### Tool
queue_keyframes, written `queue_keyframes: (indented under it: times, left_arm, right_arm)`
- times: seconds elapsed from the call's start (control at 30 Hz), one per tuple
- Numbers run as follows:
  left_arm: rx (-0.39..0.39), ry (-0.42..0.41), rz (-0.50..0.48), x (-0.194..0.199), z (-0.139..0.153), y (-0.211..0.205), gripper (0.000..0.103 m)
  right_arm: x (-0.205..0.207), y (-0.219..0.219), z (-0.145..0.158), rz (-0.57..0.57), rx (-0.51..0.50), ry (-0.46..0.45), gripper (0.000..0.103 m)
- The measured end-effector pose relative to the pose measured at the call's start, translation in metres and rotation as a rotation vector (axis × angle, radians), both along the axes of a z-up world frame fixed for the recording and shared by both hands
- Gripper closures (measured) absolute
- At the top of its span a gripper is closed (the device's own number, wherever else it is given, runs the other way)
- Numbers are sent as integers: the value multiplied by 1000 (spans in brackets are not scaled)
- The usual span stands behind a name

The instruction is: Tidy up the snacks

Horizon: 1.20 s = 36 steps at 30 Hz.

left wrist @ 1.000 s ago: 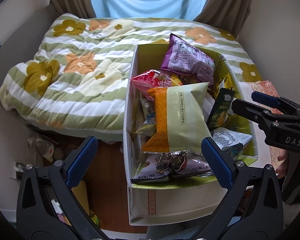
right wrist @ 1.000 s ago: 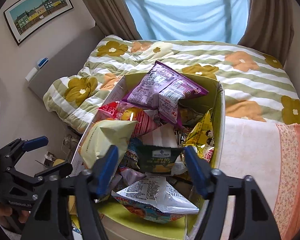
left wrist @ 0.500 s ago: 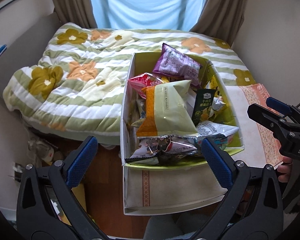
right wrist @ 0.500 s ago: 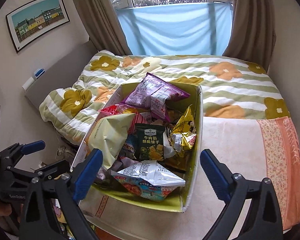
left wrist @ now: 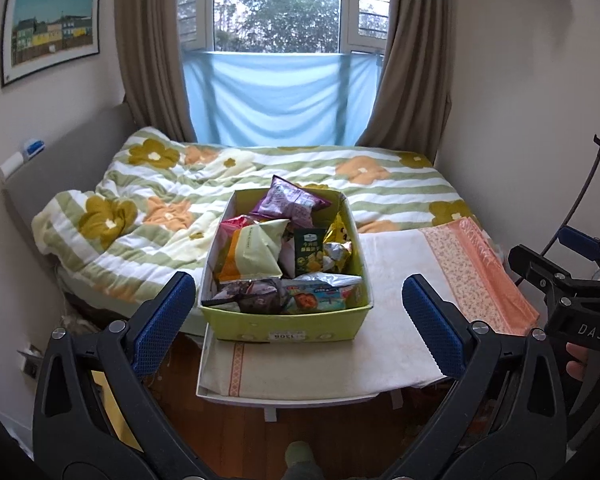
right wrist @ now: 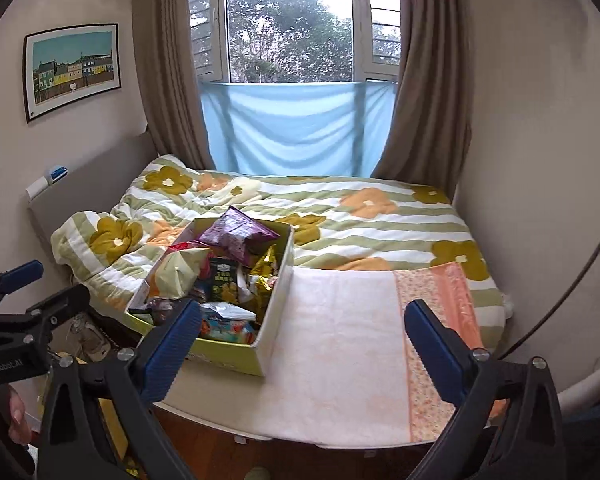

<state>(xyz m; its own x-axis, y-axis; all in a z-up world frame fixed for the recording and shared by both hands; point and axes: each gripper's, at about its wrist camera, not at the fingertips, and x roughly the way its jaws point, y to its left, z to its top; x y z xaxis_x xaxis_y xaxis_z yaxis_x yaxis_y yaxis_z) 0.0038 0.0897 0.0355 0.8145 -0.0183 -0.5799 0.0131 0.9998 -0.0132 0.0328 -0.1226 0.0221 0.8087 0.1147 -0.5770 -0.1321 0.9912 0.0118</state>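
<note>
Both grippers have pulled back from the box. Left gripper (left wrist: 298,314) and right gripper (right wrist: 302,342) gape wide, empty. Ahead on the towel-covered table (left wrist: 388,344) sits the green snack box (left wrist: 286,326), long axis pointing toward the bed (left wrist: 380,184), squarely before the nearer left gripper.

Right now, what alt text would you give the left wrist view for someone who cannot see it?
A yellow-green box crammed with snack bags sits on a white cloth at the foot of a bed with a flowered quilt. The open left gripper frames it empty, and the right gripper is at the right edge.
</note>
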Motion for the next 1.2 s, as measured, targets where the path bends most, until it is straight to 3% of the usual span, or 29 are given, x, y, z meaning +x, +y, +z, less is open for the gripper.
queue_keyframes:
  times: [0.2,0.43,1.2]
  left_arm:
    - [7,-44,-13,-40,-5,-23,0]
    - [14,-55,-23,-54,-6,-37,0]
    - [8,-54,-16,-49,-6,-35,0]
  right_arm:
    - [-33,-22,-9,-49,-12,-2,1]
    - [-53,-37,-7,-72,1,-19,1]
    - [-51,-43,-8,-71,27,-36,1]
